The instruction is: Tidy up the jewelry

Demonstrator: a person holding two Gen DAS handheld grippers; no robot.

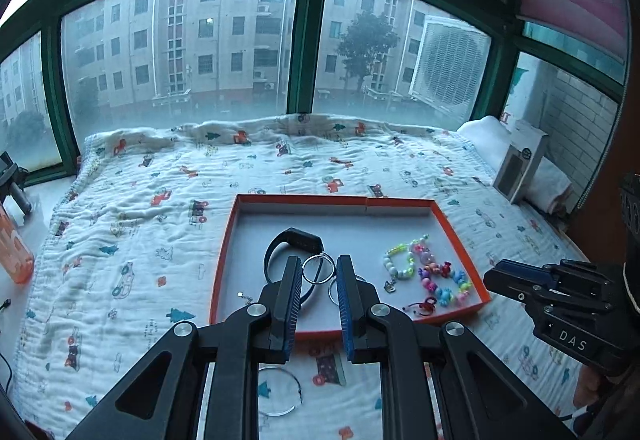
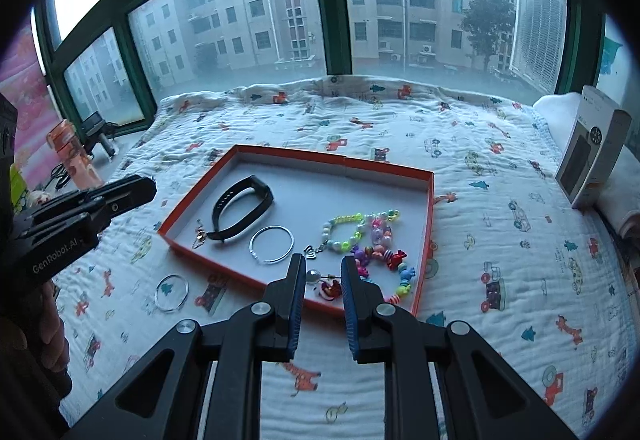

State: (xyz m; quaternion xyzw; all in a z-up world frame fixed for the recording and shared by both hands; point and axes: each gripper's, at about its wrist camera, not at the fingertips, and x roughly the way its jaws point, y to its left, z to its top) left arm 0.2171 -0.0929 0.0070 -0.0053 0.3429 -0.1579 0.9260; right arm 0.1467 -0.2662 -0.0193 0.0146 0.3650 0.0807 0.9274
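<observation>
Left wrist view: left gripper [image 1: 319,269], fingers [image 1: 292,282] parted and empty, over the near edge of an orange tray [image 1: 460,236] on a printed blanket [image 1: 132,224]; tray holds a black band [image 1: 294,240], a silver bangle [image 1: 318,269], bead bracelets [image 1: 424,268] and a small earring [image 1: 241,295]; another clear bangle [image 1: 280,392] lies on the blanket outside the tray, near side. Right wrist view: right gripper [image 2: 322,272], fingers [image 2: 297,280] apart and holding nothing, above a red charm [image 2: 330,289] at the tray's near corner.
</observation>
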